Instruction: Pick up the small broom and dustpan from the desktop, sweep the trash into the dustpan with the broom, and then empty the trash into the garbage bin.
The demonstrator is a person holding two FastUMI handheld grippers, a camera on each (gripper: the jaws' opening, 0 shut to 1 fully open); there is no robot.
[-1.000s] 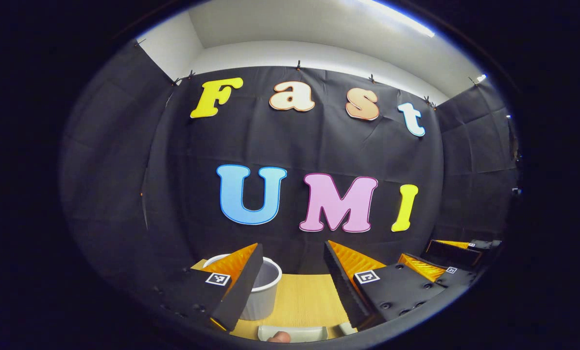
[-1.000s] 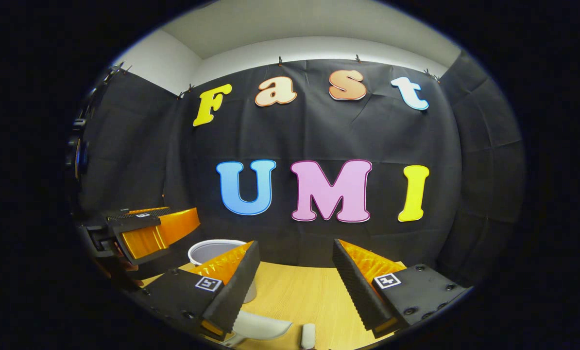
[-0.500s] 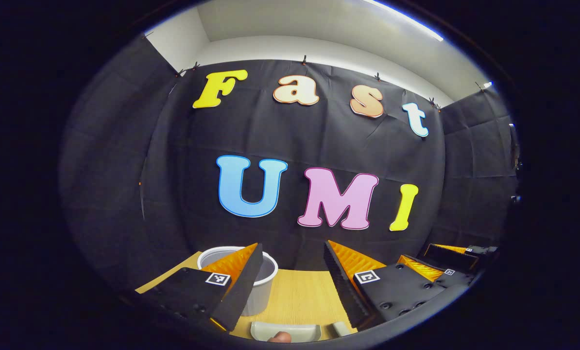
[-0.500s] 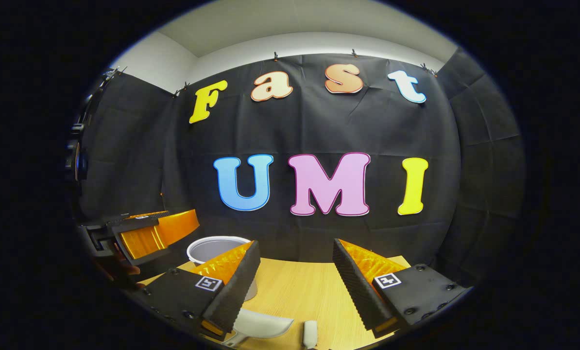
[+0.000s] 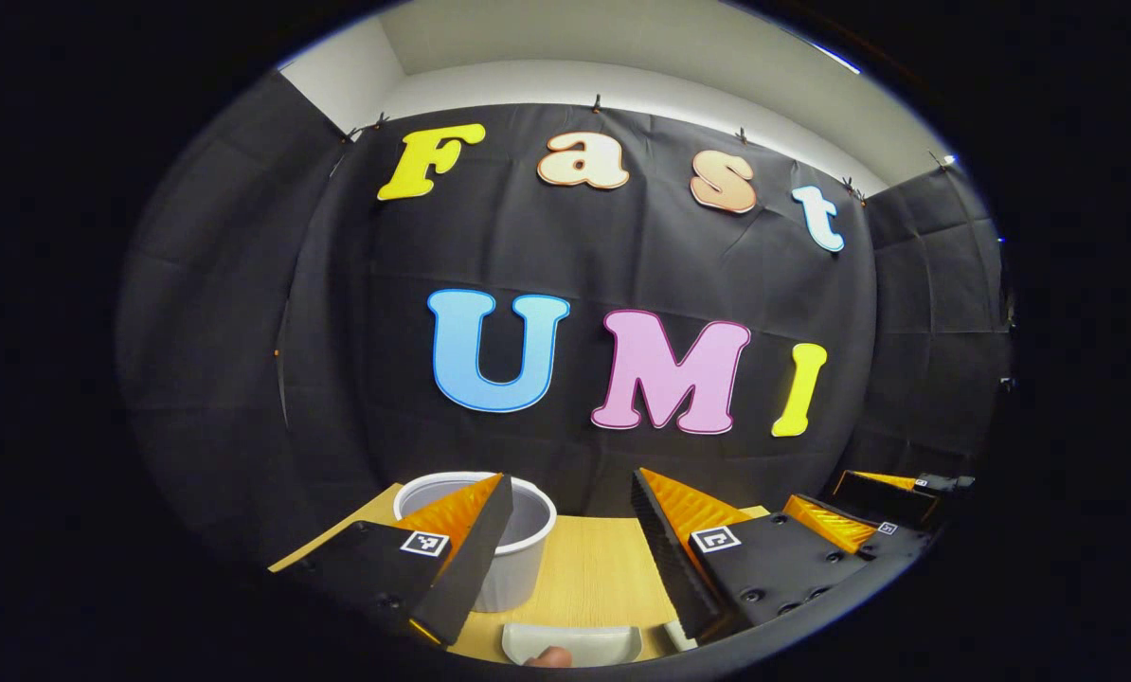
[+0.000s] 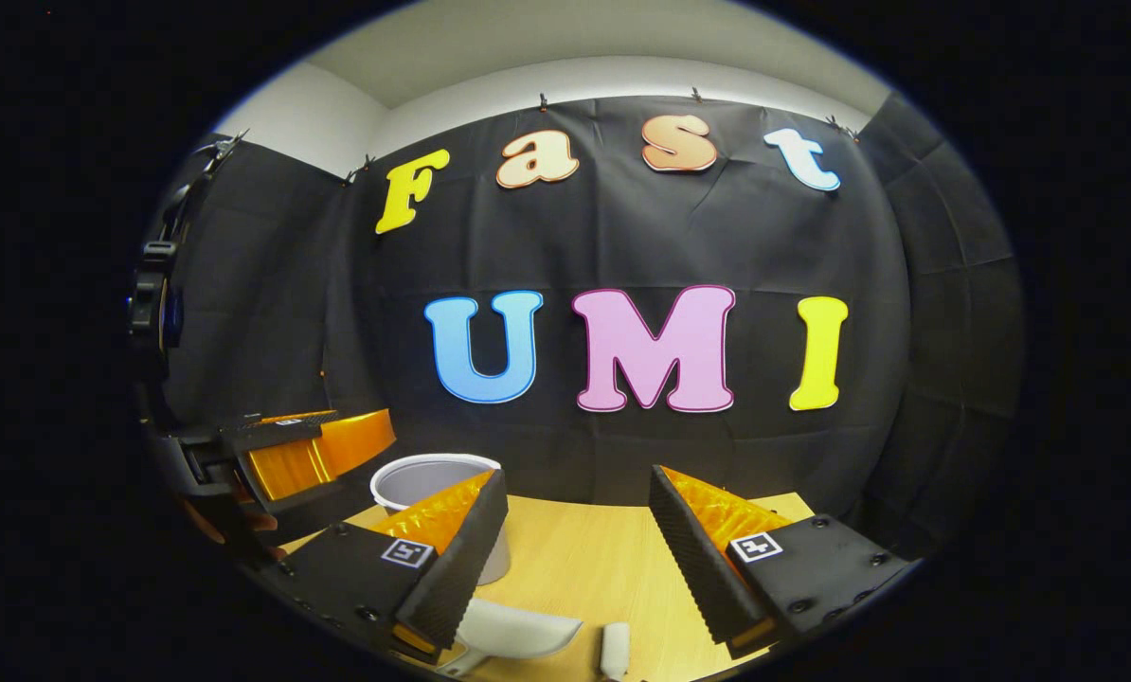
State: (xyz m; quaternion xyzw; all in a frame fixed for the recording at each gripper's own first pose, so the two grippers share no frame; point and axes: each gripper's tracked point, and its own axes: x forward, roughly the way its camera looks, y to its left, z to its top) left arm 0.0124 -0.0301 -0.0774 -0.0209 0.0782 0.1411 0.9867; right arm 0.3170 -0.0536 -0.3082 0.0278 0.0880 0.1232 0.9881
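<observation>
The left gripper (image 5: 570,530) and right gripper (image 6: 575,530) both stand spread, holding nothing. The white dustpan (image 6: 518,633) lies at 6 o'clock beneath the right fingers, the broom (image 6: 615,648) just beside it, the garbage bin (image 5: 518,549) at 10 o'clock on the desktop (image 6: 575,559).

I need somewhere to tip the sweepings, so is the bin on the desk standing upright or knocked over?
Upright. The garbage bin stands on the desktop with its round rim on top and its mouth facing up.
</observation>
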